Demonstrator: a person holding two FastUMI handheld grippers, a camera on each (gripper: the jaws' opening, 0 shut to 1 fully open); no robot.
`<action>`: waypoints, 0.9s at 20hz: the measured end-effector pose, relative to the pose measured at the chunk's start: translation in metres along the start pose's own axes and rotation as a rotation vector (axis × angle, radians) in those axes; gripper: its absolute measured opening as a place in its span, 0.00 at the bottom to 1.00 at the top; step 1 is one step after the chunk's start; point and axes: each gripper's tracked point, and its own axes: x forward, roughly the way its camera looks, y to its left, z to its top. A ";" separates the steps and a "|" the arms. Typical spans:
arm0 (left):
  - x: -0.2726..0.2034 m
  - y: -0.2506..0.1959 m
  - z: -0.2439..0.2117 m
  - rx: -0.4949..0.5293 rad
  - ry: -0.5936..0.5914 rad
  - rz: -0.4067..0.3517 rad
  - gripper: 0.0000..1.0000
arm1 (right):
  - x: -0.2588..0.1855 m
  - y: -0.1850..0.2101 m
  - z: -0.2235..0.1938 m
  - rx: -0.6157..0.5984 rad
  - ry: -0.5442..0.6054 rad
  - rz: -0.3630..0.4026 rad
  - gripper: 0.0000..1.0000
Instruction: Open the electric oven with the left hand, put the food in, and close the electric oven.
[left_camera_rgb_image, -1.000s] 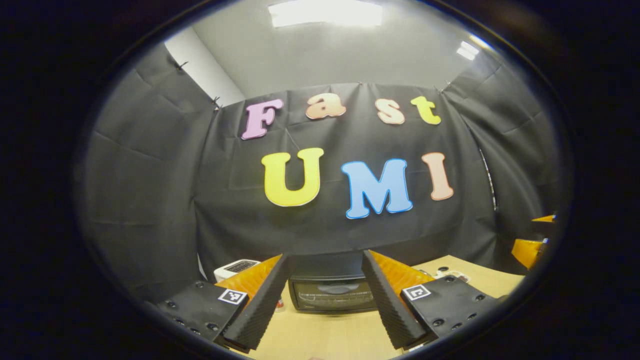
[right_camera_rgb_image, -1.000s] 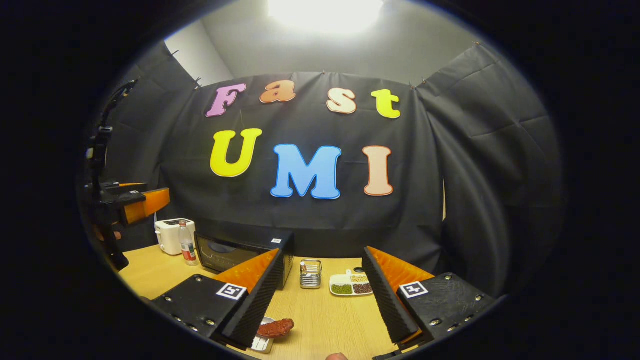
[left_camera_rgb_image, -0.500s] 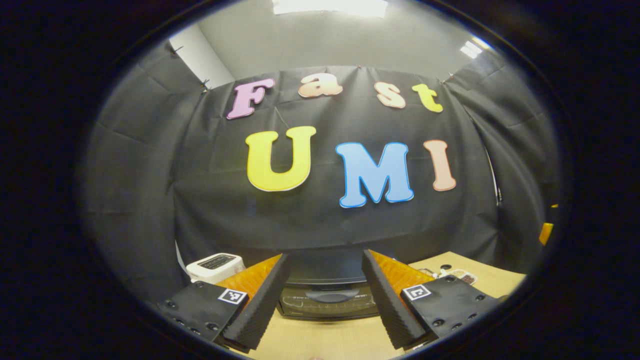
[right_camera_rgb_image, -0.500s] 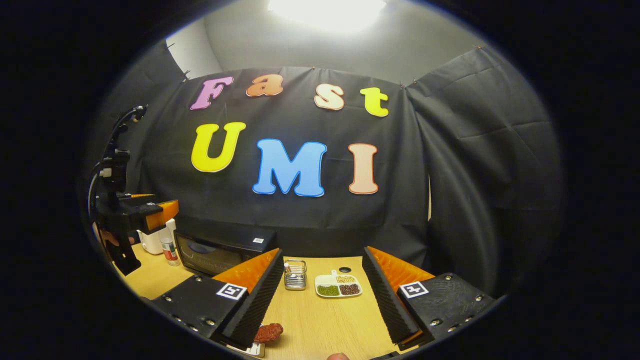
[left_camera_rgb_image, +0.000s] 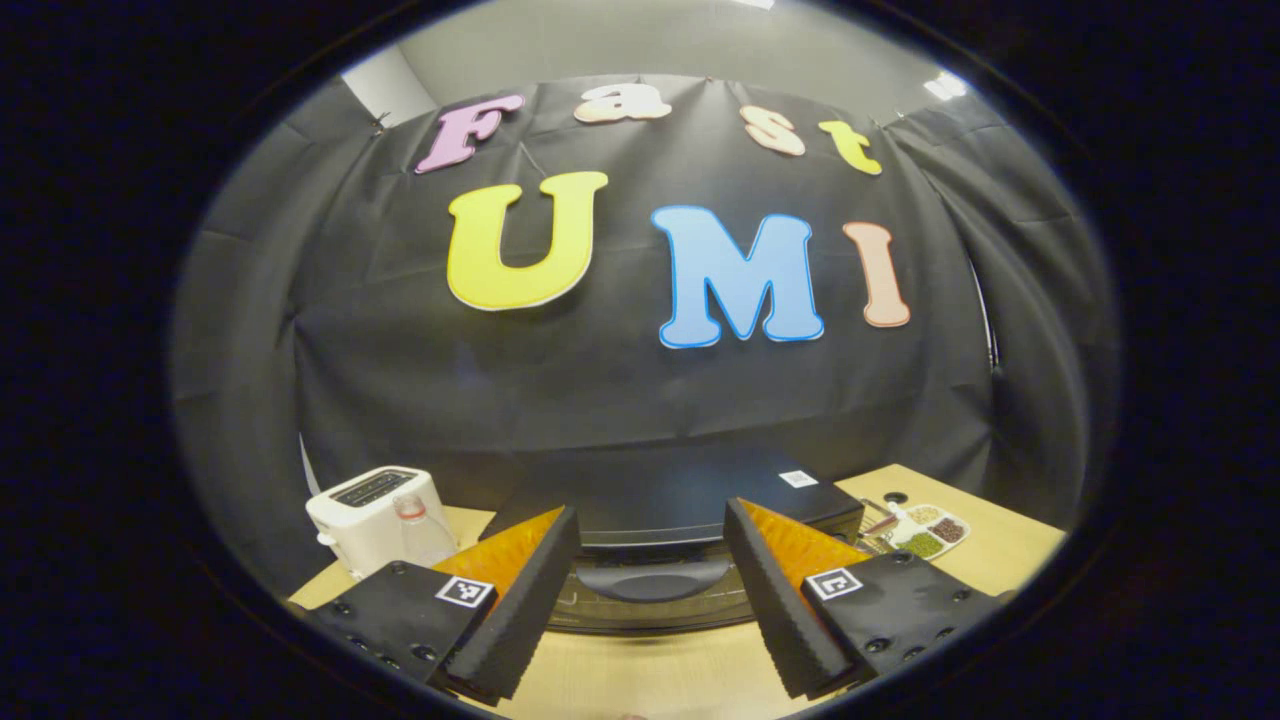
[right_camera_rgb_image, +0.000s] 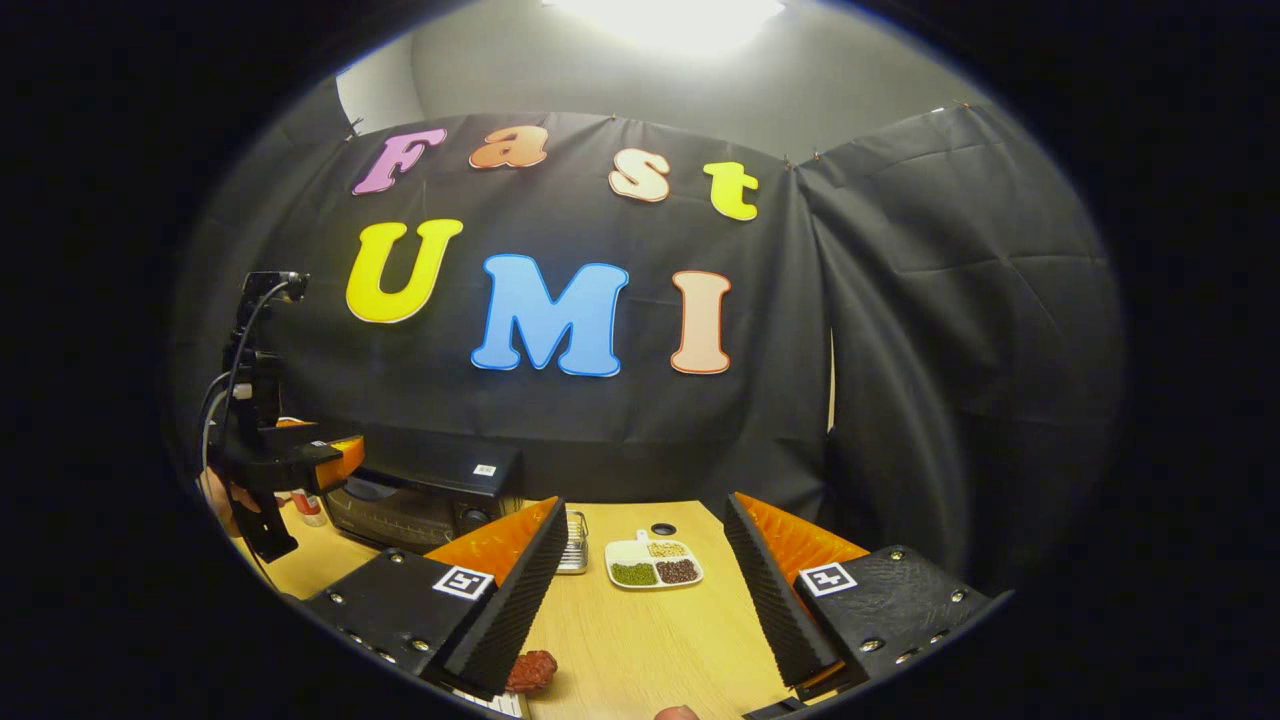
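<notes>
**Q:** Left gripper view: which way does the electric oven (left_camera_rgb_image: 680, 520) lie from your left gripper (left_camera_rgb_image: 650, 600)?

**A:** Straight ahead and slightly below. The oven stands on the table (left_camera_rgb_image: 640, 680) against the booth wall, door shut. Its curved door handle (left_camera_rgb_image: 640, 578) runs crosswise between your two fingers, which stand wide apart and grasp nothing. The handle's long axis lies roughly level, across your line of approach, so I judge that a pinch from above and below calls for turning the gripper, or else hooking one finger over the handle's top edge.

**Q:** Which gripper is nearer?

**A:** Yours on the left. In the right gripper view it hangs just in front of the oven's upper front edge (right_camera_rgb_image: 280, 460); I cannot tell whether it touches. Your right gripper (right_camera_rgb_image: 640, 590) is well apart from the oven, also spread and empty.

**Q:** And the food?

**A:** A reddish-brown piece of food (right_camera_rgb_image: 532, 670) lies low on the table, just beside the right gripper's near finger, partly hidden by it.

**Q:** Anything crowding the door?

**A:** A white toaster (left_camera_rgb_image: 375, 505) and a bottle (left_camera_rgb_image: 418, 530) stand beside the oven; a divided dish (right_camera_rgb_image: 652, 565) sits farther along. Neither appears to lie in the door's downward swing.
</notes>
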 end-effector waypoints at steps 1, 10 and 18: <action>0.007 -0.001 -0.008 0.002 0.017 -0.007 1.00 | 0.001 0.001 -0.002 -0.002 0.011 -0.004 0.95; 0.050 0.002 -0.047 0.031 0.078 -0.002 1.00 | 0.001 0.016 -0.004 -0.011 0.047 0.011 0.96; 0.048 0.003 -0.060 0.005 0.098 0.015 1.00 | 0.001 0.012 -0.003 -0.016 0.040 0.015 0.96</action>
